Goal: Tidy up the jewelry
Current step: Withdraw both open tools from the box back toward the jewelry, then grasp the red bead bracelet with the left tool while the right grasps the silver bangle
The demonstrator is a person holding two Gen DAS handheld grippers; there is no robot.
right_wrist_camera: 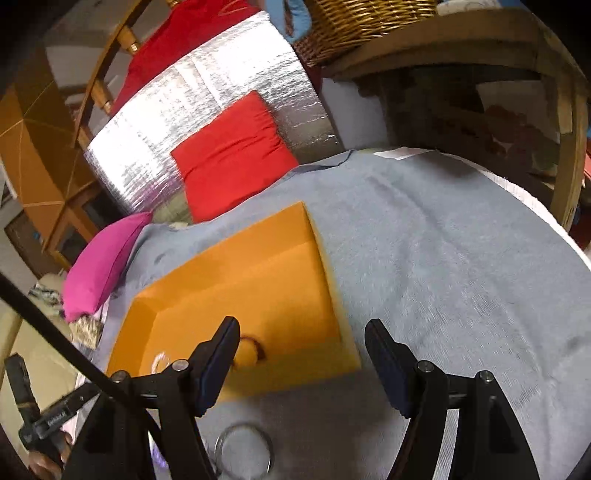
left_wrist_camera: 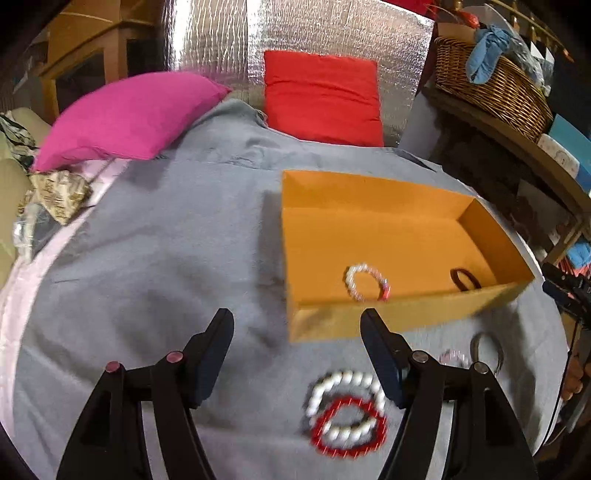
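Note:
An open orange box (left_wrist_camera: 369, 206) lies on the grey cloth (left_wrist_camera: 166, 258). Inside it rest a white pearl bracelet (left_wrist_camera: 365, 282) and a dark ring-shaped bangle (left_wrist_camera: 466, 279). On the cloth in front of the box lie a larger white bead bracelet (left_wrist_camera: 332, 387) overlapped by a red bead bracelet (left_wrist_camera: 351, 428), a pale pink one (left_wrist_camera: 453, 357) and a silver bangle (left_wrist_camera: 487, 350). My left gripper (left_wrist_camera: 297, 325) hovers open over the beads, nothing between its fingers. My right gripper (right_wrist_camera: 303, 332) is open above the orange box (right_wrist_camera: 258, 280) corner; the silver bangle (right_wrist_camera: 244, 452) lies below it.
A pink cushion (left_wrist_camera: 129, 118) and a red cushion (left_wrist_camera: 325, 96) lie at the far edge against a silver foil panel (left_wrist_camera: 332, 33). A wicker basket (left_wrist_camera: 491, 81) stands on a wooden shelf at the right. The other hand-held gripper (right_wrist_camera: 40, 413) shows at the right wrist view's left edge.

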